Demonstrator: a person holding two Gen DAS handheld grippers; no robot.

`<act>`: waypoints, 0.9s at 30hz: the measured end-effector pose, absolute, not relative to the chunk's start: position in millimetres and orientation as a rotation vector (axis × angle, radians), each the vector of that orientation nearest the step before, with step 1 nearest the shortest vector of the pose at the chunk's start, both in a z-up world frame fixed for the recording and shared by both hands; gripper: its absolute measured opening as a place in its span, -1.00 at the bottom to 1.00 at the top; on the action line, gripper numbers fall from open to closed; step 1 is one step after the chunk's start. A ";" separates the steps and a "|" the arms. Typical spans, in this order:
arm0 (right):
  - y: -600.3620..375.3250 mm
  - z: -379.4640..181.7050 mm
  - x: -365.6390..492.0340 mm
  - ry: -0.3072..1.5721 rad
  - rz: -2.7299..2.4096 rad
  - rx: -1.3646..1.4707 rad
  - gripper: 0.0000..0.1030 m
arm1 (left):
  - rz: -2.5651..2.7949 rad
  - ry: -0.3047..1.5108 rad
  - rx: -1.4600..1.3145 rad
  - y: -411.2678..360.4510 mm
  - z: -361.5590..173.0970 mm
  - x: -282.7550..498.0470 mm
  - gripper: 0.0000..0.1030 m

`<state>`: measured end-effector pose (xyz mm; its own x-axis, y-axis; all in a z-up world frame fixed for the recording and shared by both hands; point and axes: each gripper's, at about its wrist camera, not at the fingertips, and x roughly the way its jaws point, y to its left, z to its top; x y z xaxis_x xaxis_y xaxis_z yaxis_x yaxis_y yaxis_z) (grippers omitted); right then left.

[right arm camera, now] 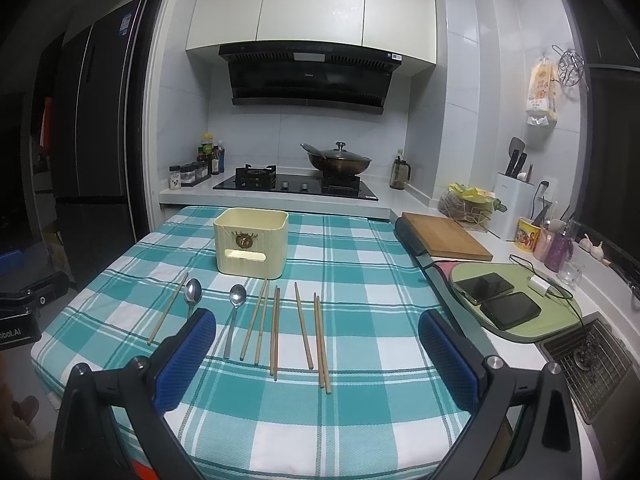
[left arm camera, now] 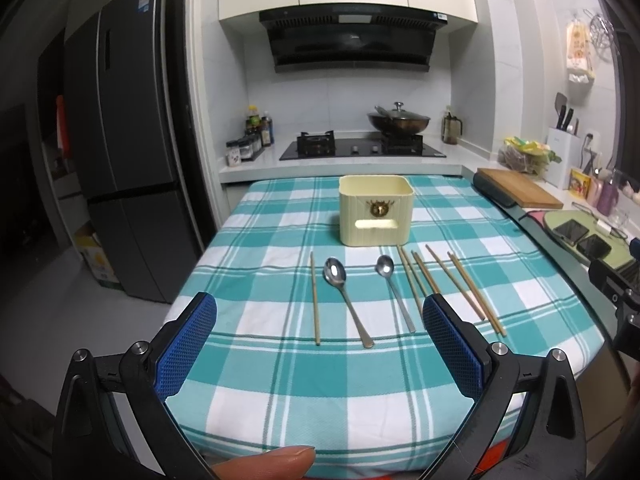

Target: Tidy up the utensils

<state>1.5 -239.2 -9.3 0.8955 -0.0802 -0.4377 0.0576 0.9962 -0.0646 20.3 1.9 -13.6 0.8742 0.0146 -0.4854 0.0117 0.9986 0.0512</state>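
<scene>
A cream utensil holder (left arm camera: 376, 210) (right arm camera: 251, 243) stands upright on the teal checked tablecloth (left arm camera: 280, 384) (right arm camera: 360, 420). In front of it lie a lone chopstick (left arm camera: 315, 298) (right arm camera: 168, 309), two metal spoons (left arm camera: 347, 300) (left arm camera: 394, 292) (right arm camera: 193, 294) (right arm camera: 234, 312) and several more wooden chopsticks (left arm camera: 456, 288) (right arm camera: 300, 332), all flat in a row. My left gripper (left arm camera: 320, 312) hovers open above the near cloth, level with the spoon handles. My right gripper (right arm camera: 317, 328) is open too, over the chopstick group. Neither holds anything.
Behind the table is a stove (right arm camera: 296, 188) with a lidded wok (right arm camera: 340, 162) and spice jars (right arm camera: 188, 174). To the right sit a wooden cutting board (right arm camera: 444, 238), a green mat with two phones (right arm camera: 496, 296) and a sink rack (right arm camera: 588, 360). A fridge (left arm camera: 128, 160) stands at left.
</scene>
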 end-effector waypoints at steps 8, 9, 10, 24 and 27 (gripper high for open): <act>-240.2 -10.4 2.0 0.462 -0.073 -0.051 1.00 | -0.002 0.524 0.040 4.7 -17.8 25.7 0.99; -240.6 -10.6 1.9 0.462 -0.073 -0.051 1.00 | -0.004 0.529 0.036 5.3 -18.8 27.0 0.99; -240.9 -10.9 1.9 0.462 -0.074 -0.051 1.00 | -0.004 0.537 0.031 6.1 -19.9 29.0 0.99; -257.1 -37.0 37.3 0.541 -0.099 -0.039 1.00 | 0.006 0.704 -0.075 41.5 -65.4 85.9 0.99; -264.8 -47.9 51.3 0.575 -0.107 -0.029 1.00 | -0.007 0.758 -0.104 48.1 -84.0 104.0 0.99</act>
